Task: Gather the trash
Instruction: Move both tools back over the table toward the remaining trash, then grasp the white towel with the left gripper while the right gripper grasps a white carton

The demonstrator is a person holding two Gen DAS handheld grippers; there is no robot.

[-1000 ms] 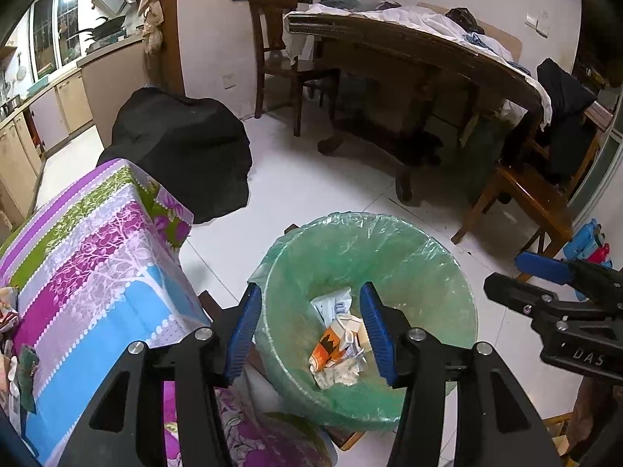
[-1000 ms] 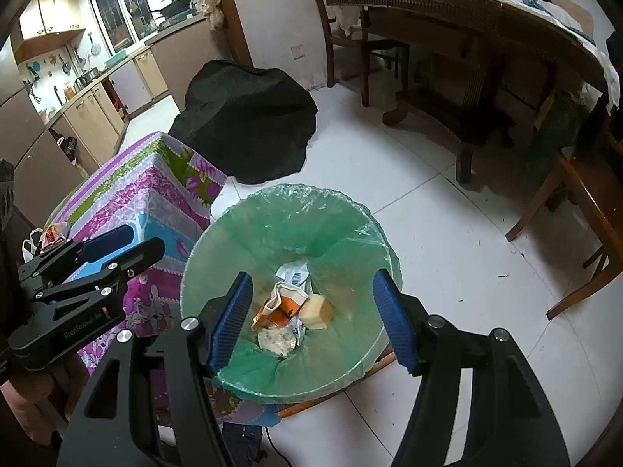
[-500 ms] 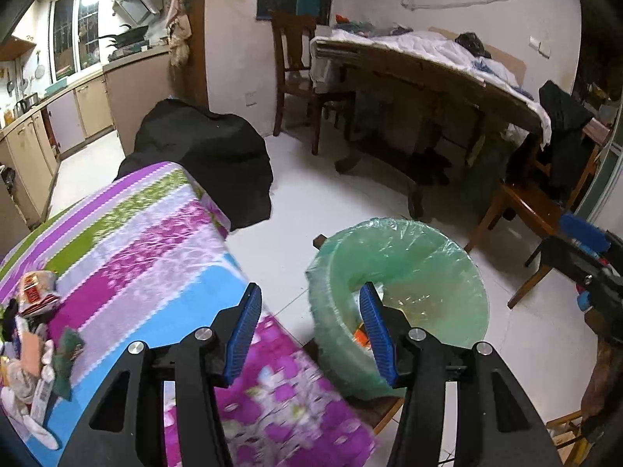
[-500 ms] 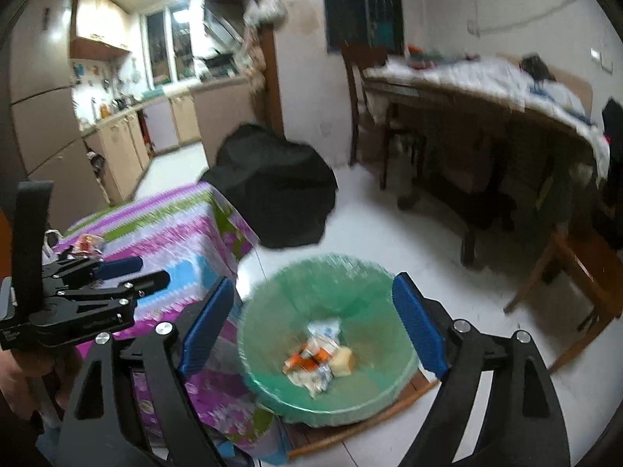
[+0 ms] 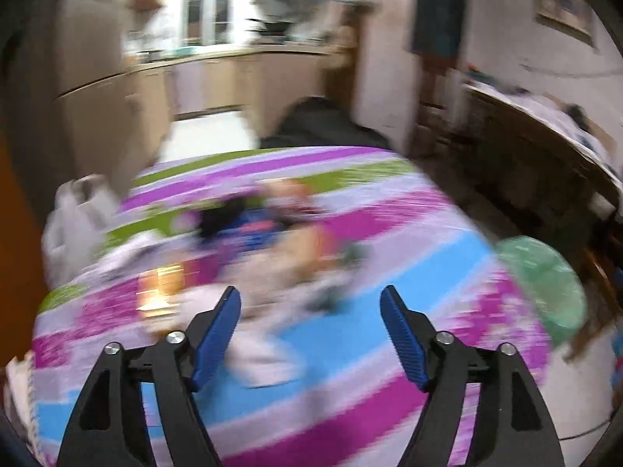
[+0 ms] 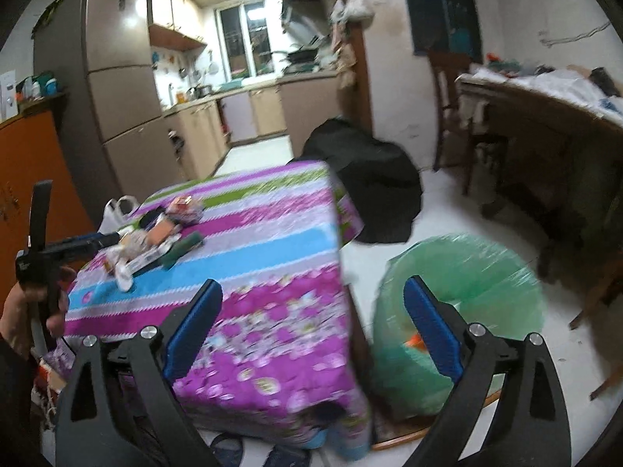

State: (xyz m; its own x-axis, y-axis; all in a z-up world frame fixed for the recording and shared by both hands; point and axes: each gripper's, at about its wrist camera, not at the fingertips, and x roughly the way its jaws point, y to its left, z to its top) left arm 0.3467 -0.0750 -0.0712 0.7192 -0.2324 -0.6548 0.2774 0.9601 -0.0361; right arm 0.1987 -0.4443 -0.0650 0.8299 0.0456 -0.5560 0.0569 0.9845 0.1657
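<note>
Both tongs wide open, holding nothing. Left tongs (image 5: 309, 303) have swung away from green bin (image 6: 459, 280), now point at trash pile (image 6: 155, 239) on desk (image 6: 272, 229). Means last drop done, next pick coming. Pile lies just ahead of left tongs, blurry. Right tongs (image 6: 313, 299) hang near desk corner, pile well apart to left, bin beside right finger.

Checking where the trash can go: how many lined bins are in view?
1: the green-lined bin stands on the floor right of the cloth-covered table. Others may be hidden.
</note>
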